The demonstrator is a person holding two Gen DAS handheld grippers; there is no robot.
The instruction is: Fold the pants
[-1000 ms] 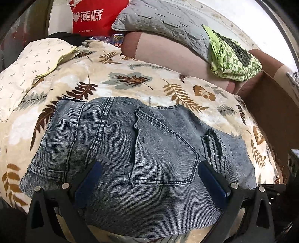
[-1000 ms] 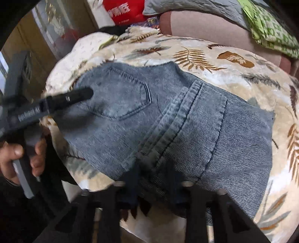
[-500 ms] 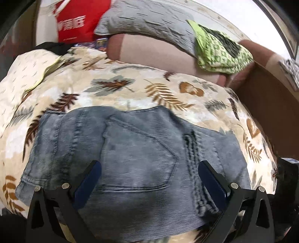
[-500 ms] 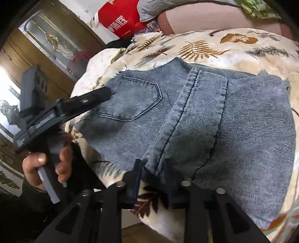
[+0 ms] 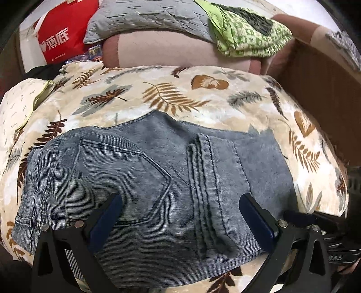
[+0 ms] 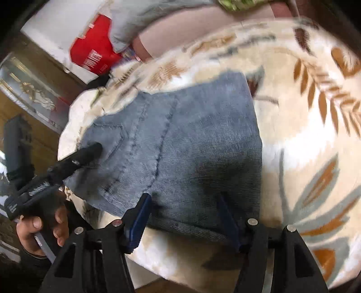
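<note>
The folded grey-blue jeans [image 5: 158, 180] lie flat on a leaf-print blanket [image 5: 169, 97], back pocket and seam facing up. My left gripper [image 5: 179, 200] hovers open over their near half, blue pads wide apart with only flat denim beneath. In the right wrist view the same jeans [image 6: 191, 146] show, and the left gripper's black finger [image 6: 90, 151] reaches over the pocket, with a hand [image 6: 38, 227] on its handle. My right gripper [image 6: 185, 200] is at the jeans' near edge. Its jaws are opening; the folded edge lies between the pads, which stand clear of it.
Behind the blanket are a pinkish bolster [image 5: 169, 49], a grey quilted pillow [image 5: 146, 18], a green patterned cloth [image 5: 248, 27] and a red bag [image 5: 61, 38]. A brown board [image 5: 322, 74] borders the right side. A wooden cabinet [image 6: 29, 94] stands at the left.
The right gripper's jaws went from shut on the jeans' near edge to spread apart, and its view rolled. The left gripper slid rightwards over the jeans, staying open.
</note>
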